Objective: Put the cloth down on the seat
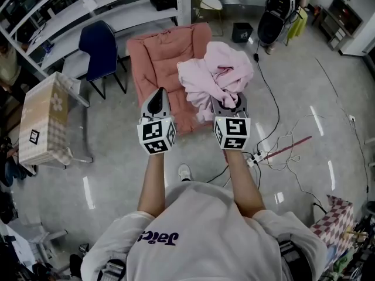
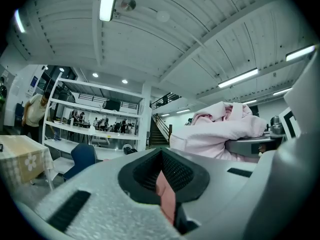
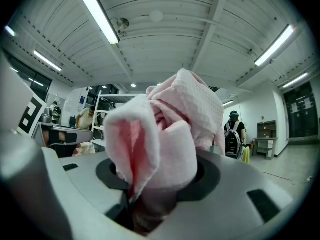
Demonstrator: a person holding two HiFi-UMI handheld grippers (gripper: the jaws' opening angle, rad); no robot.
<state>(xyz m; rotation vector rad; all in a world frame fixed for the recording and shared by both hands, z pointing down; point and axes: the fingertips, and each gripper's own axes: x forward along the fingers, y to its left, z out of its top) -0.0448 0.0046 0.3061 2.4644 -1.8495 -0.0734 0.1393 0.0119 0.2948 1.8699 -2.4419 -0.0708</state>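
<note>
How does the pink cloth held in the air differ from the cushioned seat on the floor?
The cloth is pale pink; the seat is a darker salmon. The cloth is bunched up and clamped in the right gripper above the floor; the seat sits spread open on the floor. The cloth has a fine waffle weave; the seat is quilted into padded channels. Both are soft, pinkish fabric.

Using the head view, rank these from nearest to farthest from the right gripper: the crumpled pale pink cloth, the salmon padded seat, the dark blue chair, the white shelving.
1. crumpled pale pink cloth: clamped in the right gripper itself.
2. salmon padded seat: just beyond, to the left.
3. dark blue chair: left of the seat.
4. white shelving: behind the chair, top left.
</note>
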